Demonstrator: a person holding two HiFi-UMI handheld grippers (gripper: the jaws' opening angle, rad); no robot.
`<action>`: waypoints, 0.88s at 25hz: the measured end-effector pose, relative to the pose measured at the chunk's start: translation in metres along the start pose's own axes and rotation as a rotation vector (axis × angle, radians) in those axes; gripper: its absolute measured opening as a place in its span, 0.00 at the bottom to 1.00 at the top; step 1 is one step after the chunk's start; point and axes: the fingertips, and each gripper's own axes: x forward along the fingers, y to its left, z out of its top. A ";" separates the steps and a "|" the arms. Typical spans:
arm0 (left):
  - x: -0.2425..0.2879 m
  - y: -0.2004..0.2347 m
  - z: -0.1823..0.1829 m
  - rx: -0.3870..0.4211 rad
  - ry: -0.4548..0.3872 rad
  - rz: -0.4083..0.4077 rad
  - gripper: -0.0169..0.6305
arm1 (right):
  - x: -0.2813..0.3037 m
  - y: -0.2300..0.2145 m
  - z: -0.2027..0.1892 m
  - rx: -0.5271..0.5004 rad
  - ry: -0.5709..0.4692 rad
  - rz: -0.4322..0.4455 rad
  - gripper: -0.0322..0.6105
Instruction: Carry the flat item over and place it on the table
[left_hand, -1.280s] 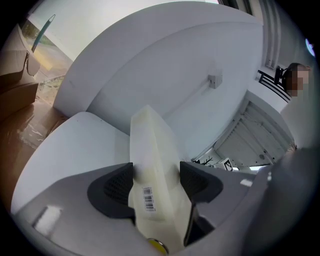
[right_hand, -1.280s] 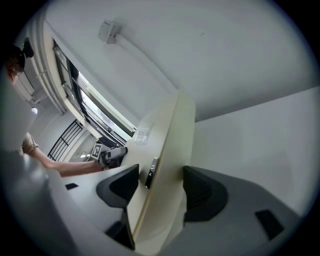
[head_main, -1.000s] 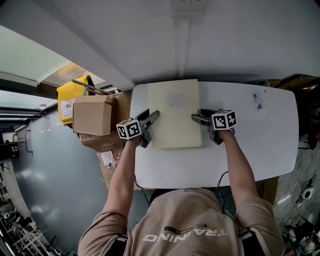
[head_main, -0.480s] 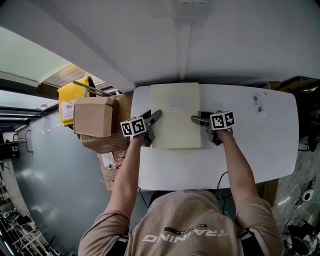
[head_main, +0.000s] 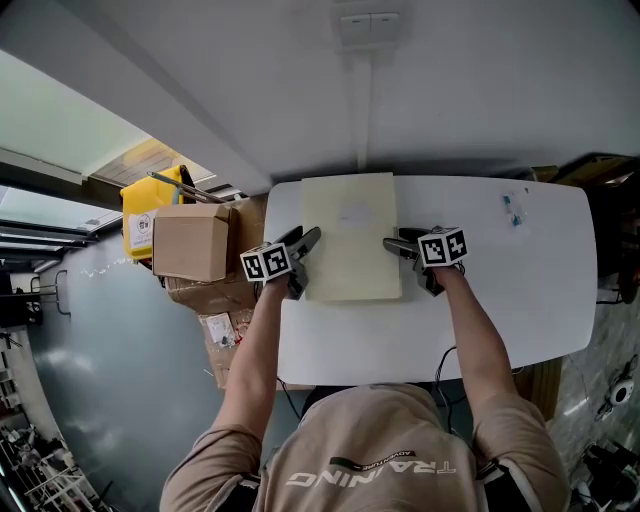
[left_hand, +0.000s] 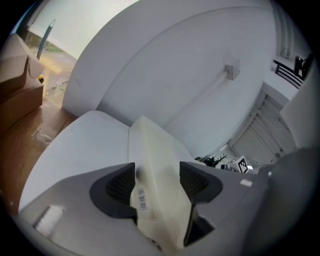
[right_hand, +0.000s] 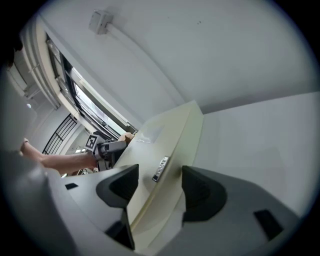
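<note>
Head view: A person stands at a white table (head_main: 500, 280), the left gripper (head_main: 303, 260) and right gripper (head_main: 403, 262) gripping opposite side edges of a pale yellow flat board (head_main: 350, 235) over the table's far left part. A cardboard box (head_main: 190, 242) and a yellow bin (head_main: 138, 215) sit left of the table.

Left gripper view: Both jaws are clamped on the board's near edge, beside a barcode sticker (left_hand: 141, 199); the board extends away above the tabletop.

Right gripper view: The jaws pinch the board's opposite edge, with bare tabletop to the right.
</note>
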 end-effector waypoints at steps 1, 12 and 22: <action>-0.003 -0.002 0.002 0.029 0.003 0.005 0.46 | -0.004 0.006 0.002 -0.037 -0.009 -0.004 0.47; -0.061 -0.067 0.021 0.381 -0.145 0.041 0.08 | -0.083 0.087 0.025 -0.395 -0.274 -0.215 0.10; -0.149 -0.181 0.029 0.685 -0.313 0.166 0.04 | -0.182 0.197 0.043 -0.519 -0.609 -0.282 0.06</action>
